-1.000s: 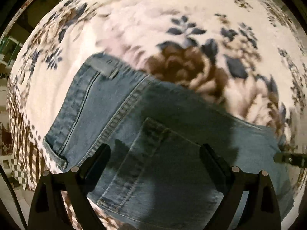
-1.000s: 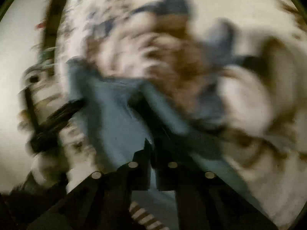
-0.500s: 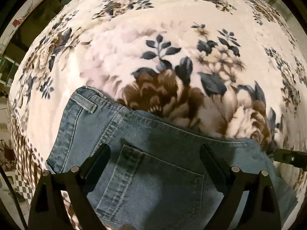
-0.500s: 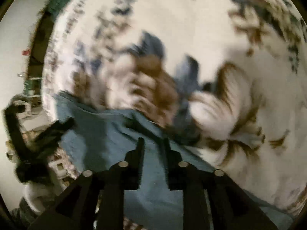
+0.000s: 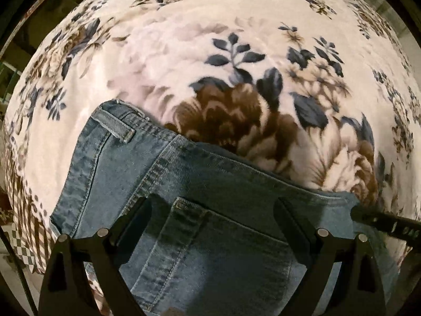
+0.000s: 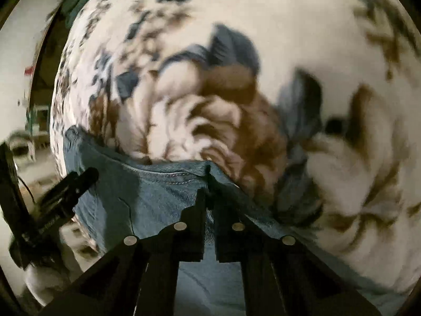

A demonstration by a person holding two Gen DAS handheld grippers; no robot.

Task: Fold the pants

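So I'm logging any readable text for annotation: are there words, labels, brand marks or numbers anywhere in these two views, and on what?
Nothing is legible in either view.
Right gripper as seen from the left wrist: pale marks on its black finger, too small to read.
Left gripper as seen from the right wrist: faint pale lettering on its black body, blurred.
Jeans: no tag or patch showing, only stitching, a back pocket and a belt loop.
Floral blanket: pattern only.

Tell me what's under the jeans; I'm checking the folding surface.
A floral blanket lies under the jeans and spreads beyond them. Whatever is beneath the denim itself is covered.
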